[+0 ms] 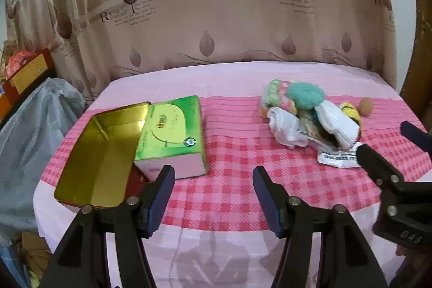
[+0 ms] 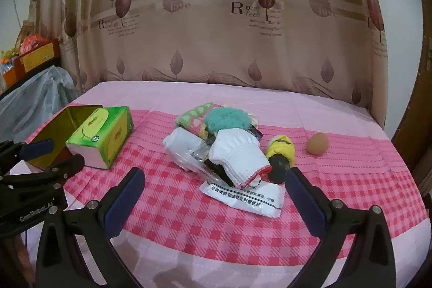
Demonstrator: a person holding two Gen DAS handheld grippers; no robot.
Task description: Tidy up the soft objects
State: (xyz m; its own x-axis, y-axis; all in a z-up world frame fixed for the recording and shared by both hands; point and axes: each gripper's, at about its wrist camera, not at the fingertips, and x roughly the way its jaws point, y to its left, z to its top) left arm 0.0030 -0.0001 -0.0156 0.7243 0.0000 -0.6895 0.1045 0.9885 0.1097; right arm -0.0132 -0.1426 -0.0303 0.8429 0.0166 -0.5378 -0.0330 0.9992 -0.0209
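Note:
A pile of soft things lies on the pink checked cloth: a teal pompom (image 2: 226,119), a green and pink dotted cloth (image 2: 193,116), white knit gloves (image 2: 239,157), a yellow plush toy (image 2: 282,150) and a white printed packet (image 2: 248,197). The pile also shows in the left wrist view, with the pompom (image 1: 305,95) on top. An open gold tin (image 1: 100,153) lies at the left with a green tissue pack (image 1: 171,136) beside it. My left gripper (image 1: 213,174) is open and empty over the cloth. My right gripper (image 2: 214,180) is open and empty just in front of the pile.
A brown egg-shaped object (image 2: 317,143) sits right of the pile. A patterned curtain (image 2: 216,31) hangs behind the table. A grey plastic bag (image 1: 29,126) and boxes stand off the table's left edge. The table's front edge is close below both grippers.

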